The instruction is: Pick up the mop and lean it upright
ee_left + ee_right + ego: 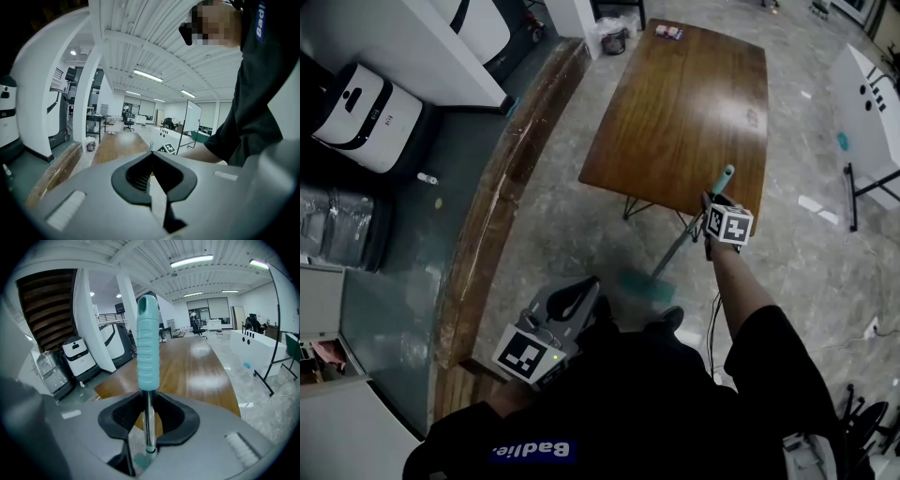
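Observation:
The mop stands steeply tilted beside the near edge of the wooden table [675, 103]. Its teal head [636, 281] rests on the floor, and its metal pole [680, 242] rises to the teal grip [727, 174]. My right gripper [712, 202] is shut on the pole just under that grip. In the right gripper view the teal grip [147, 348] stands above the right gripper [149, 397], with the metal pole [149, 427] pinched between the black pads. My left gripper [572, 300] hangs close to my body, left of the mop. The left gripper [151, 154] is shut on nothing.
A long curved wooden kerb [502, 187] runs along the floor on the left. Beyond it stands a white machine [366, 117]. A white board on a stand [867, 98] is at the right. Small items [668, 32] lie at the table's far end, with a bag [614, 39] beside it.

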### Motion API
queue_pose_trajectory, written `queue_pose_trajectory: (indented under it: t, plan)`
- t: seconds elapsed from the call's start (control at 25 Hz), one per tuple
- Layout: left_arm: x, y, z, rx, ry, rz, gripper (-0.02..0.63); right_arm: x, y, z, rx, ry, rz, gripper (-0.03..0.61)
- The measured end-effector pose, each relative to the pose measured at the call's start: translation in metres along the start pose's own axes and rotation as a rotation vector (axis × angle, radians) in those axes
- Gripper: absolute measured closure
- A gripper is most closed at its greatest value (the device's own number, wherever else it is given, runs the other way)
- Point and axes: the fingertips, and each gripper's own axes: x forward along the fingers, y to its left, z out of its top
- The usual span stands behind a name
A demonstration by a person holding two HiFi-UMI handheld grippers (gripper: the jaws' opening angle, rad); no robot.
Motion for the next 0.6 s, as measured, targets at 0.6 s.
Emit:
queue_pose_trajectory:
  t: [0.6]
  plan:
    - [-0.001, -0.001, 0.013, 0.039, -0.054, -0.083, 0.594, -0.083, 0.092, -0.047, -0.063, -0.006, 0.127, 0.468]
